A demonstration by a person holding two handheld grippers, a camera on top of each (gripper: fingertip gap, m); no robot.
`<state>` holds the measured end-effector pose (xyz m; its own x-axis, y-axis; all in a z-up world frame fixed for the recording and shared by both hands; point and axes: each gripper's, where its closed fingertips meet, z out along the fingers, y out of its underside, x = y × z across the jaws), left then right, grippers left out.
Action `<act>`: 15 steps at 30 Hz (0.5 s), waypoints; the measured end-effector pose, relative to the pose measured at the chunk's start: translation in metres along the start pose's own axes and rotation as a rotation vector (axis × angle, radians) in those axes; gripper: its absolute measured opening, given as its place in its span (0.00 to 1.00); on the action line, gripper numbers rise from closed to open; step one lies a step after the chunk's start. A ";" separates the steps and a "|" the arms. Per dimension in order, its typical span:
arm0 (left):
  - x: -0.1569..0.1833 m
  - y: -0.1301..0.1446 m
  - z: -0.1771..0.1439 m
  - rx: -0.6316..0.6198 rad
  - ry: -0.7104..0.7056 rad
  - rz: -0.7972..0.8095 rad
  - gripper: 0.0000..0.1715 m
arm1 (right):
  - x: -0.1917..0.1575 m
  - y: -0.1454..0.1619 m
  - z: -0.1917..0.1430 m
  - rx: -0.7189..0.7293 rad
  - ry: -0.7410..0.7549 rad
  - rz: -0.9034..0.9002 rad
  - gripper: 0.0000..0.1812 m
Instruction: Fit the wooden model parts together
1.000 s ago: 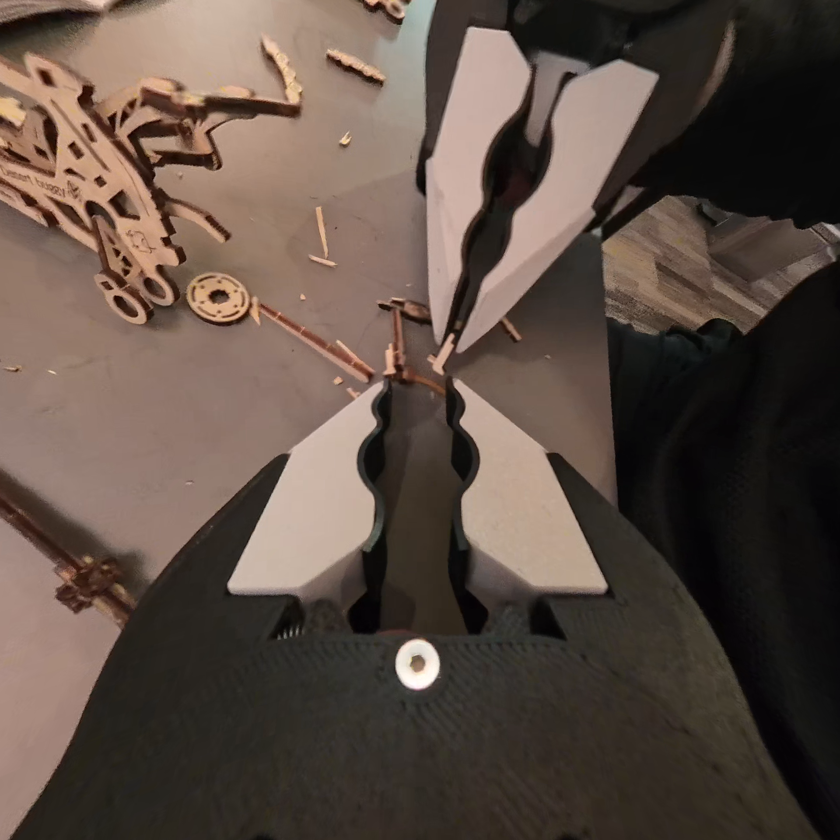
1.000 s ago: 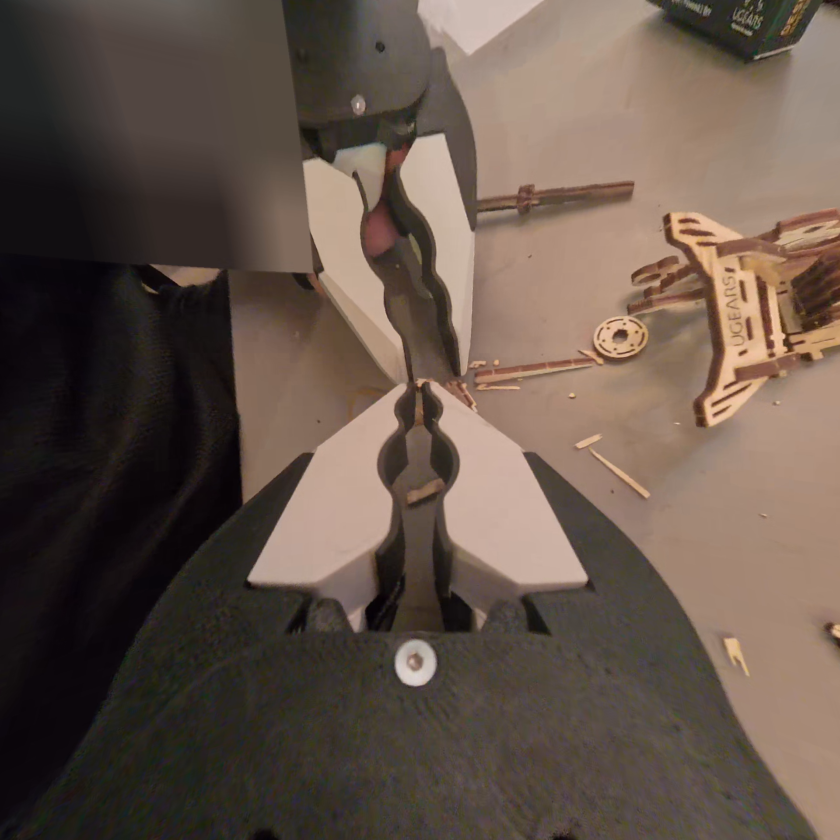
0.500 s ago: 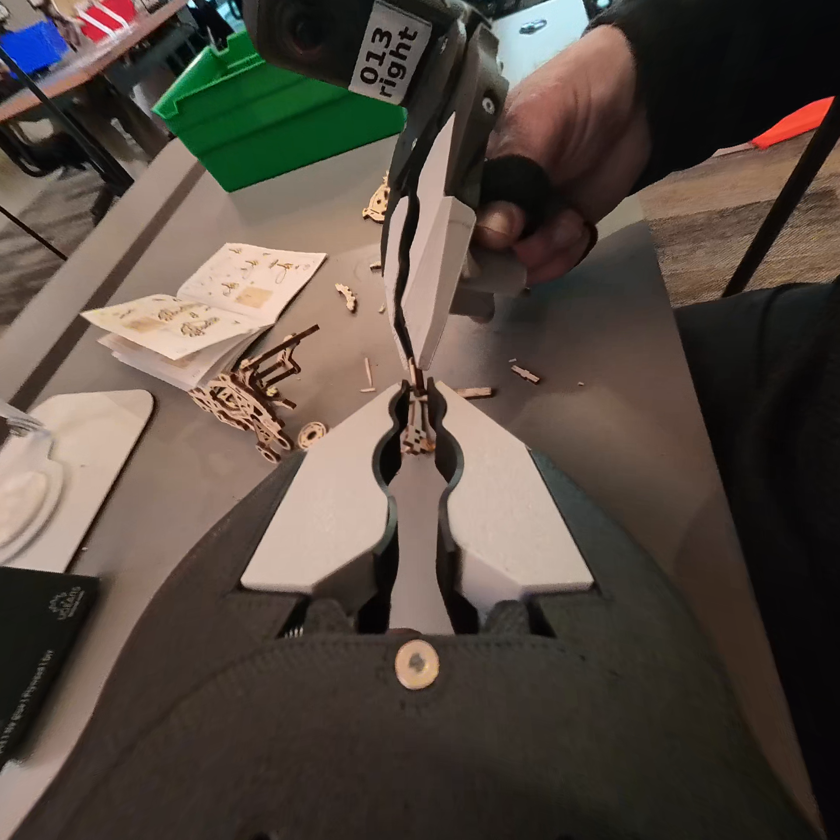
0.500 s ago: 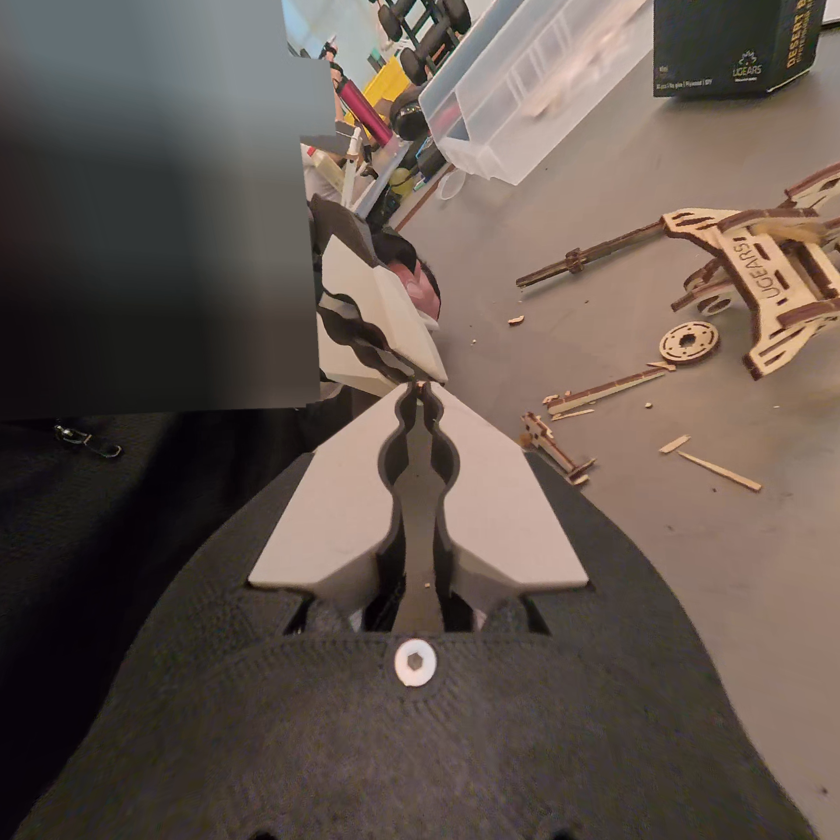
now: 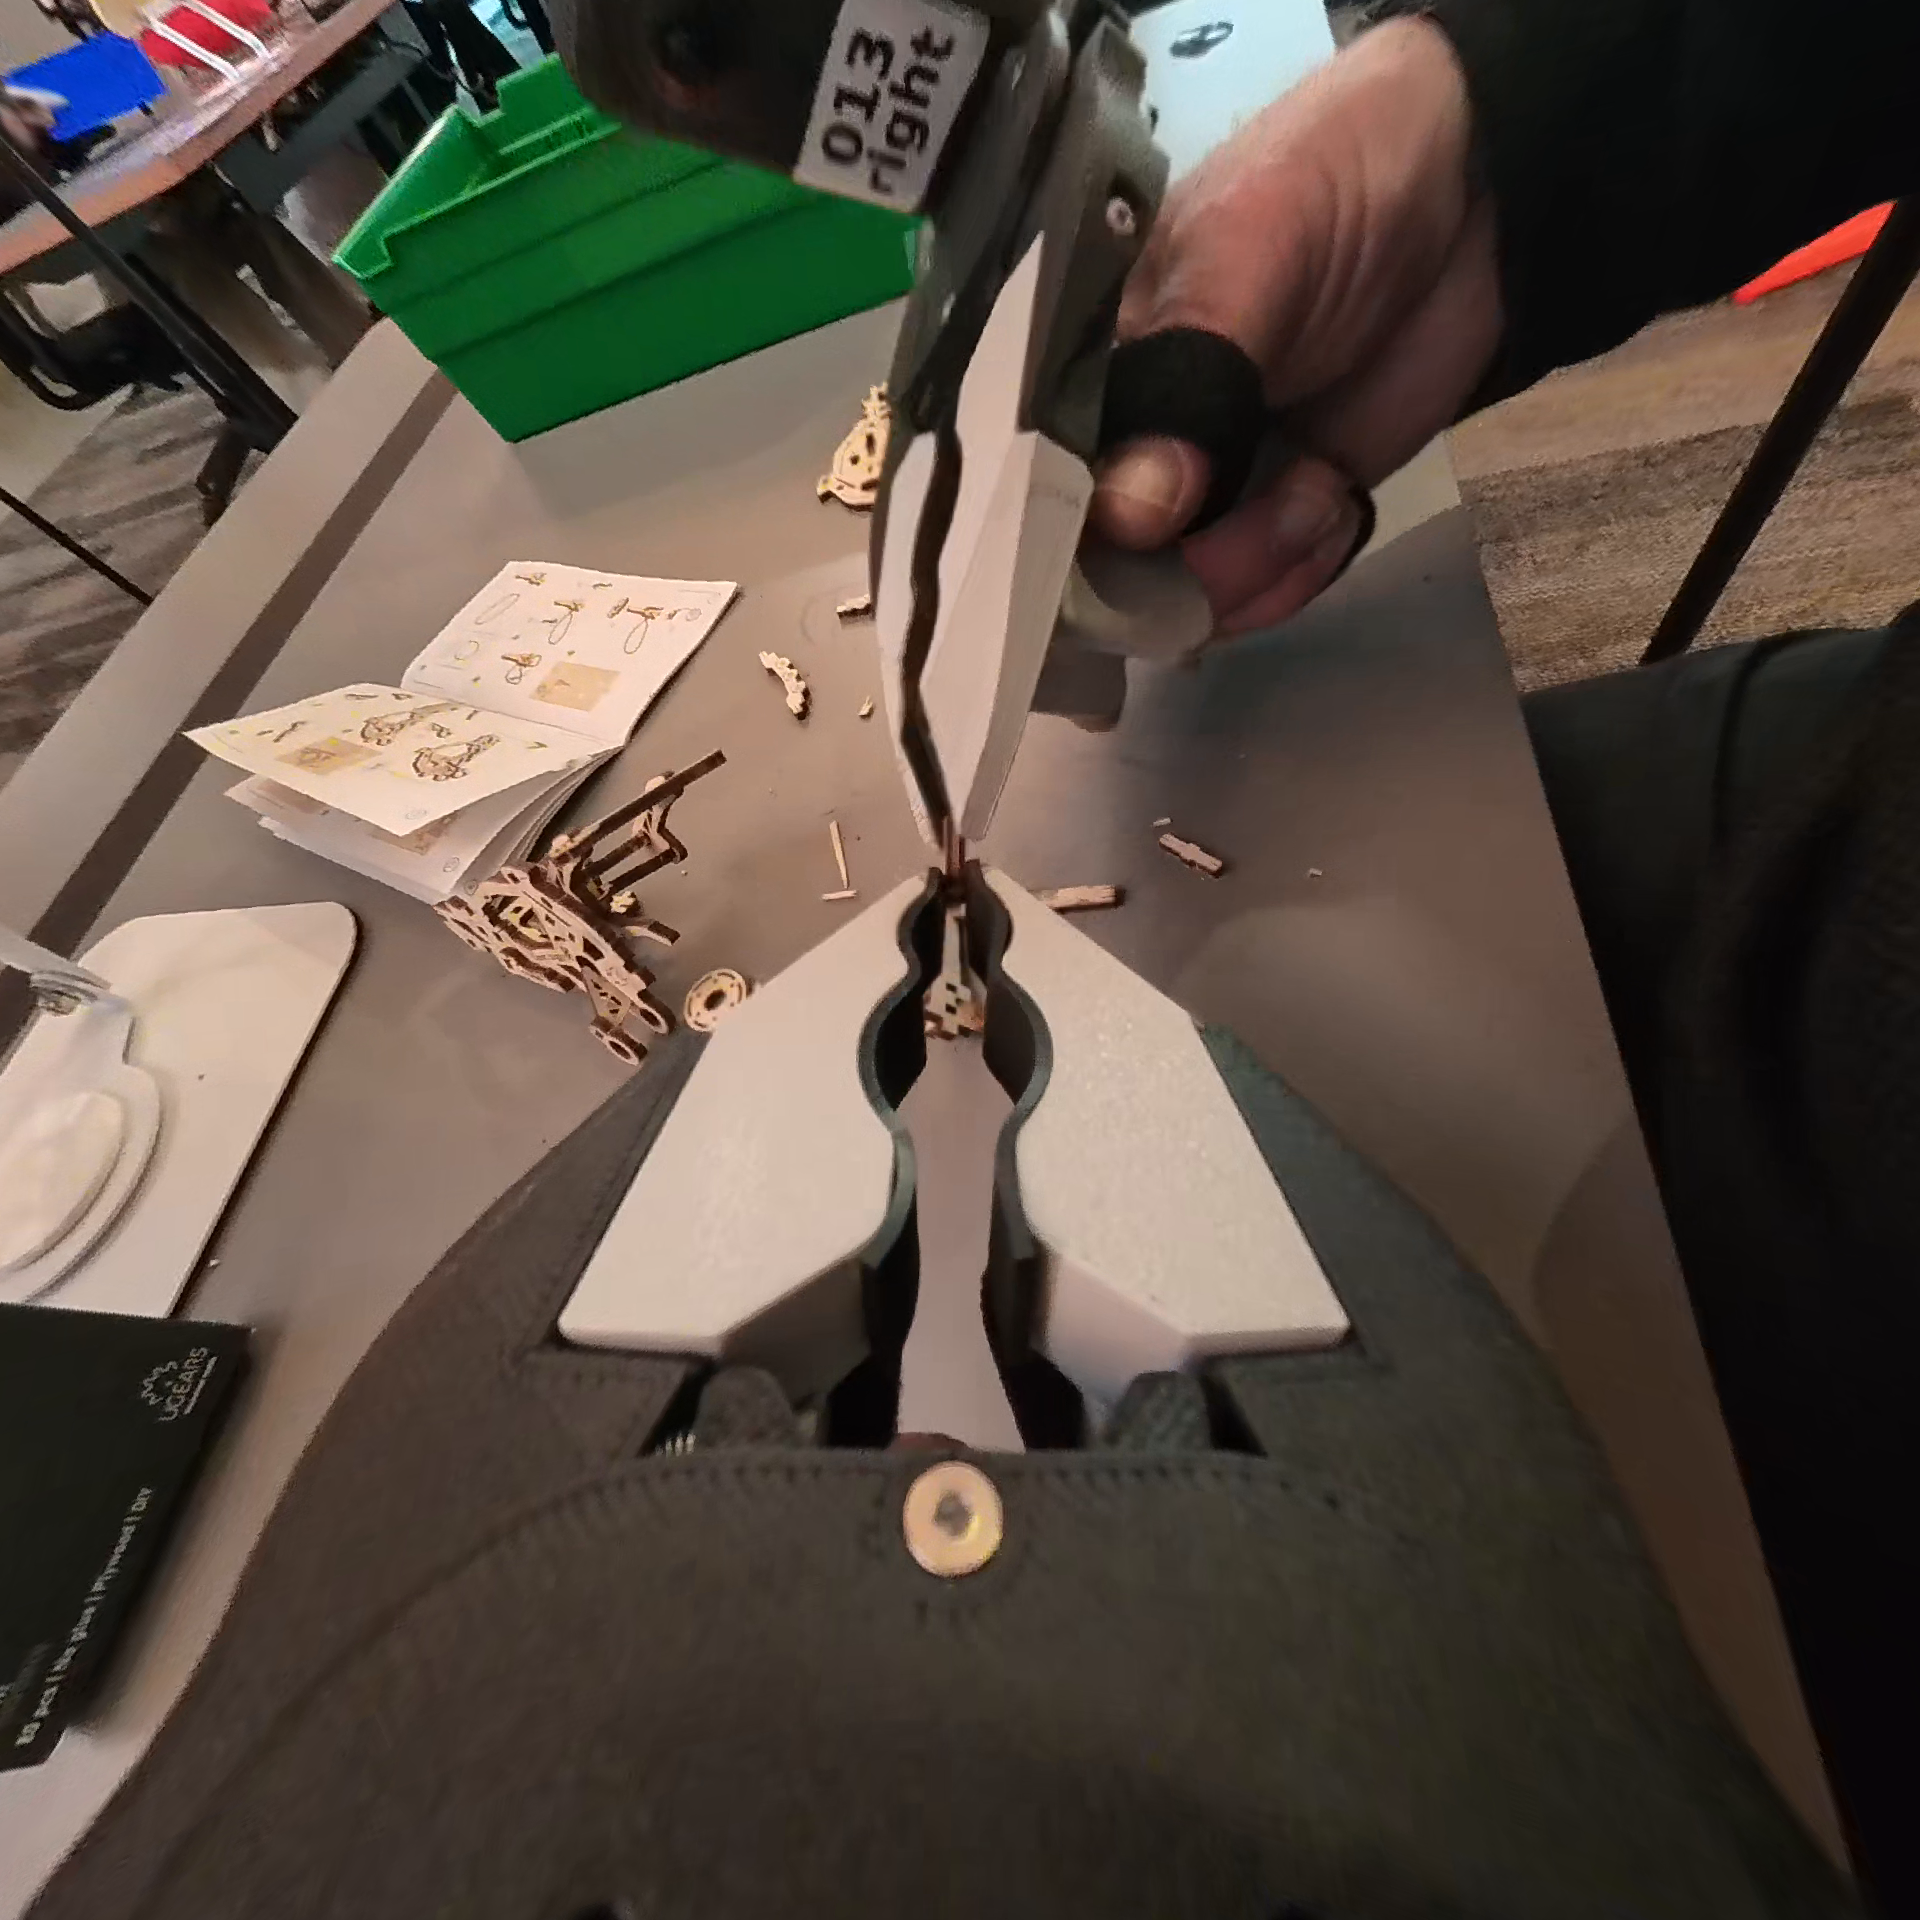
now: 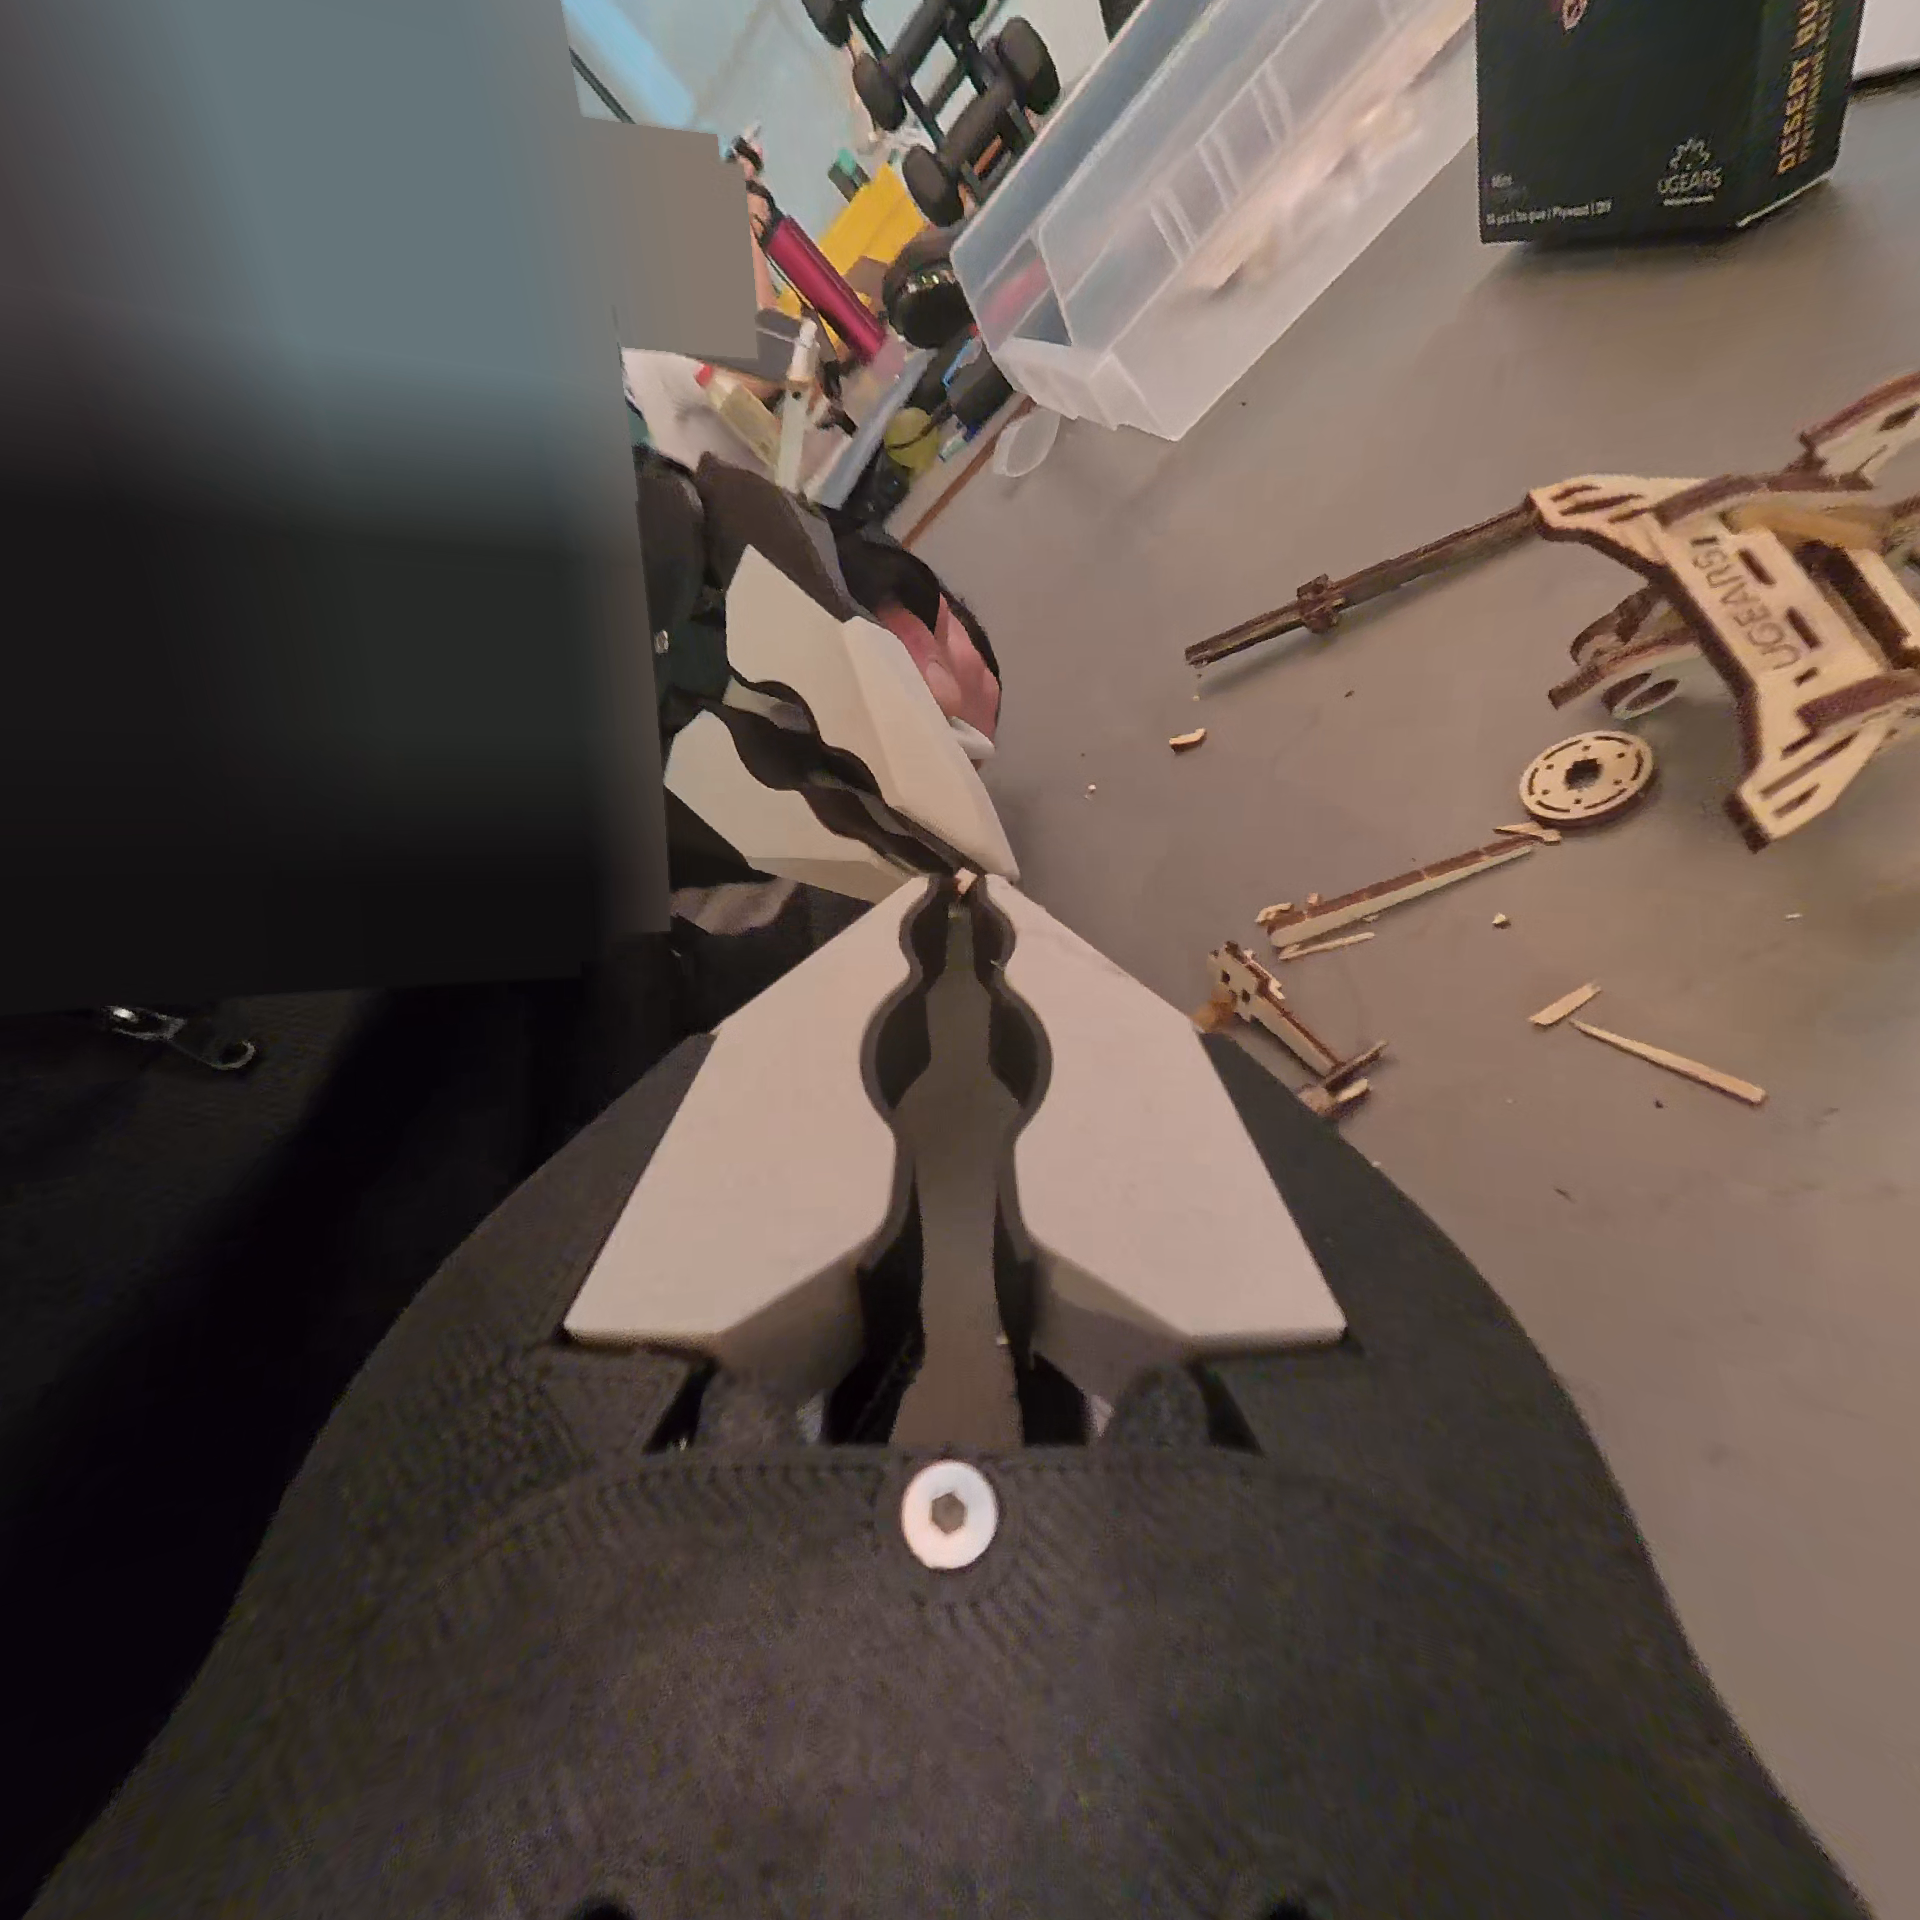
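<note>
Gripping a small slotted wooden part at their tips, the left tongs sit at frame centre in the left wrist view, nearly closed on it; the part hangs back between the two white fingers, lifted off the bench. Right tongs come down from the top centre, tip to tip with the left ones, jaws pinched narrow; a sliver of wood shows at their tips in the right wrist view, too small to tell what it is. A hand holds the right tool, upper right.

Count, left wrist view:
- 1 part-built wooden model, left of centre, beside the left tongs
- 1 loose wooden disc, just right of the model
- 1 open instruction booklet, behind the model
- 1 green bin, upper left
- 1 white board, left edge
- 1 black box, lower left
- several wood scraps scattered on the bench

Right wrist view, right half of frame:
- 1 wooden axle rod
- 1 long wooden strip
- 1 short notched piece, nearest the right tongs' fingers
- 1 clear plastic tray, top centre
- 1 dark carton, top right
</note>
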<state>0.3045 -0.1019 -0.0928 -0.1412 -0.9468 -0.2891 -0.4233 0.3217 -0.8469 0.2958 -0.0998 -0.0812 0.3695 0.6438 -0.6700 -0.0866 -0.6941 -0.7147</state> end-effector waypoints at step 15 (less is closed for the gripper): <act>0.013 0.012 0.008 -0.208 0.169 0.070 0.01 | 0.013 0.020 -0.003 -0.537 0.426 -0.973 0.00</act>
<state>0.3046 -0.1101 -0.1100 -0.3163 -0.9149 -0.2506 -0.5795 0.3955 -0.7126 0.3019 -0.1062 -0.1037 0.3523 0.8865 0.3001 0.7613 -0.0849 -0.6429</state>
